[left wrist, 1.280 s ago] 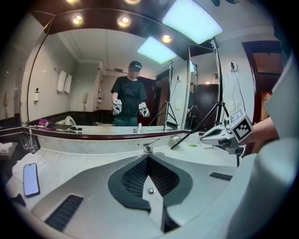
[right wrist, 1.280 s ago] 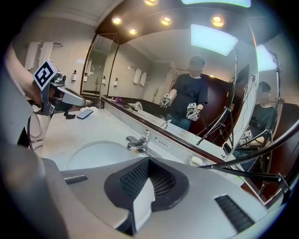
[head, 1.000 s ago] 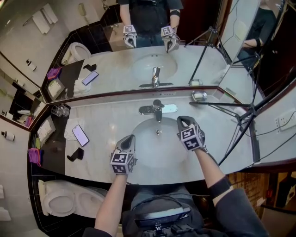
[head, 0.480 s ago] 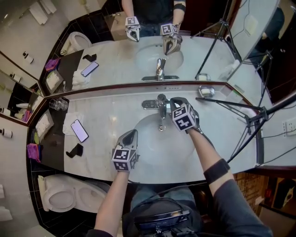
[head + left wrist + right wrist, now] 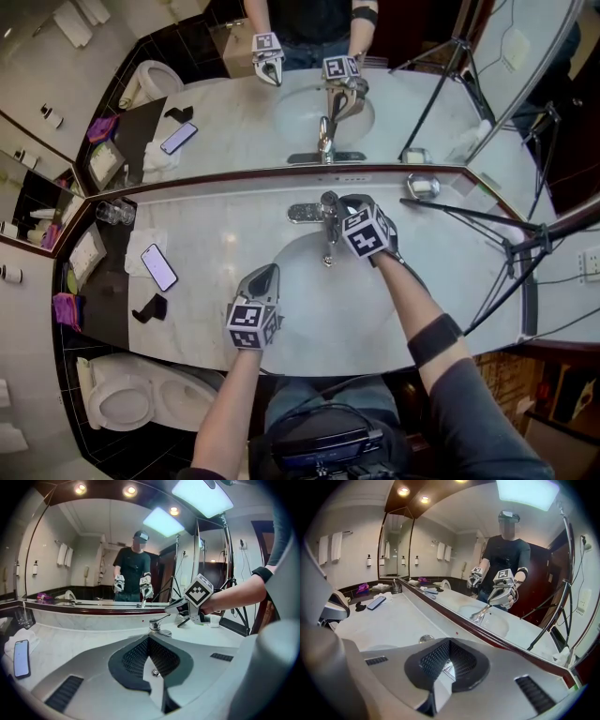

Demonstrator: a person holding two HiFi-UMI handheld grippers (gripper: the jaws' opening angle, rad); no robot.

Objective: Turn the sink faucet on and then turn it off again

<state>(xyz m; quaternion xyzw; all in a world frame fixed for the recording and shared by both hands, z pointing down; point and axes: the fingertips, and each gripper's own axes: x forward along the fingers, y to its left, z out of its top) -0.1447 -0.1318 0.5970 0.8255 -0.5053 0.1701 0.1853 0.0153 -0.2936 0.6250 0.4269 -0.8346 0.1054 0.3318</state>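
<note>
Faucet point(image 5: 326, 217) stands at the back-centre of the sink basin point(image 5: 298, 305), on a pale marble surface point(image 5: 216, 234) below a wide mirror point(image 5: 225, 122).

R claw point(image 5: 343, 202) is right at the faucet, tips against the top lever on its right side. In the left gripper view the R claw point(image 5: 174, 611) meets the raised end of the lever, w/ the faucet point(image 5: 158, 625) just below it. In its own view the R claw point(image 5: 449, 641) has jaws together at the tips. A bit of chrome from the faucet point(image 5: 449, 670) shows thru the slot behind them. Can't tell if the lever is pinched or just pressed.

L claw point(image 5: 264, 274) hangs in front of the faucet and a little left, over the near part of the basin, well apart from it. Its own view shows the L claw point(image 5: 149, 639) w/ jaws together and nothing btwn them, only white basin and the drain point(image 5: 155, 672) seen thru the slot.

Left of the faucet on the surface: a phone point(image 5: 158, 267) face up beside a white cloth point(image 5: 141, 246), and a glass point(image 5: 112, 214) further back. Right of the faucet, near the mirror, sits a small metal dish point(image 5: 423, 186).
</note>
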